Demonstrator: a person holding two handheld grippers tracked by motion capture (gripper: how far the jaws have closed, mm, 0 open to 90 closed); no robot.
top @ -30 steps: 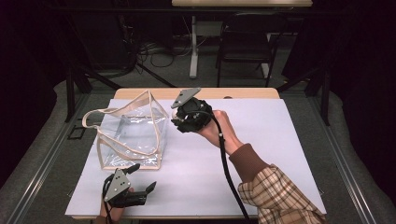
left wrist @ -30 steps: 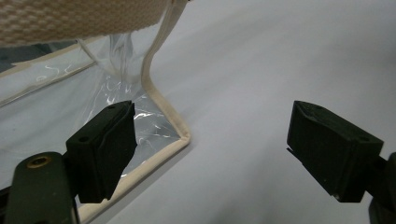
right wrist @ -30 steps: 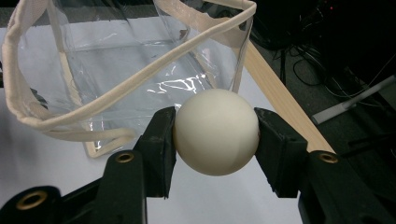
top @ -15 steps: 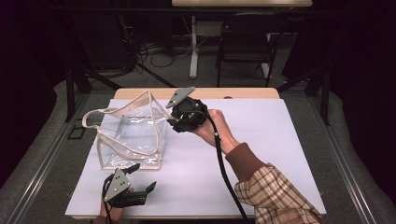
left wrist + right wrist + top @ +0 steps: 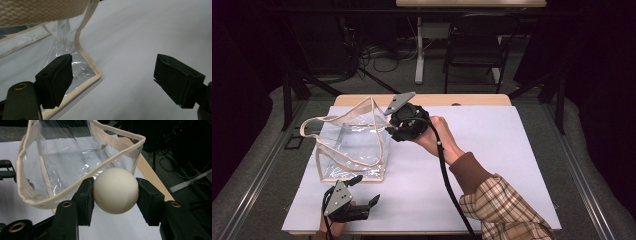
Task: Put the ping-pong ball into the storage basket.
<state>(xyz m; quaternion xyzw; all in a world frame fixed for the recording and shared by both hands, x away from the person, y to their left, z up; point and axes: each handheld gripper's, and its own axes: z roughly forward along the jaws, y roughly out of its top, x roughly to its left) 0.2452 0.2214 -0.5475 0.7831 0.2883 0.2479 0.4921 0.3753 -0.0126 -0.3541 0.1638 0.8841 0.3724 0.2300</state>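
So the right gripper (image 5: 115,192) had a cream-white ball (image 5: 115,190) pinched squarely between its two black jaws, one pad pressed on each side. In the right gripper view the ball sat right at the top rim of a clear plastic tote bag (image 5: 67,165) with beige fabric trim, the nearest strip of trim running just behind the ball. From the high view, that same gripper (image 5: 398,127) was up at the bag's (image 5: 352,145) right-hand upper corner, held in the person's right hand (image 5: 437,137), plaid sleeve (image 5: 502,210) coming in from the bottom right.

The left gripper (image 5: 362,192) was down near the front edge of the table (image 5: 512,150), just in front of the bag's near bottom corner. Its jaws were wide apart with nothing between them; the left gripper view showed the bag's (image 5: 62,47) trimmed corner poking in just behind the left-hand jaw, and bare white tabletop (image 5: 135,50) across the gap. The bag stood upright on the white surface, mouth open, handles (image 5: 314,125) drooping off to the left side.
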